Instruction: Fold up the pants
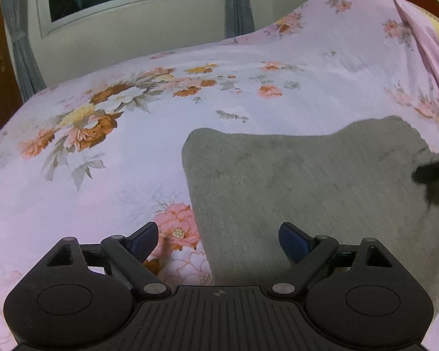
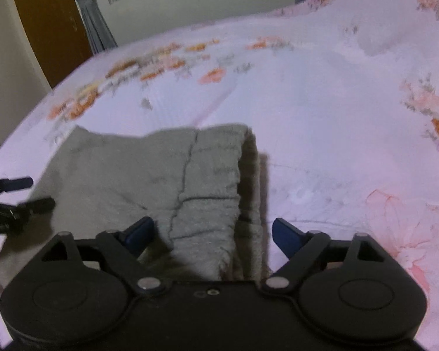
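Right tool (image 2: pixel 212 234) agape, blurred pants (image 2: pixel 149 175), edge cut off

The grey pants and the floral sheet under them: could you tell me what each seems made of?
Grey pants: probably fleece or terry knit, matte and nubbly, thick at the folded edge.
Floral sheet: likely thin woven cotton or polyester, smooth, printed, faintly sheened.
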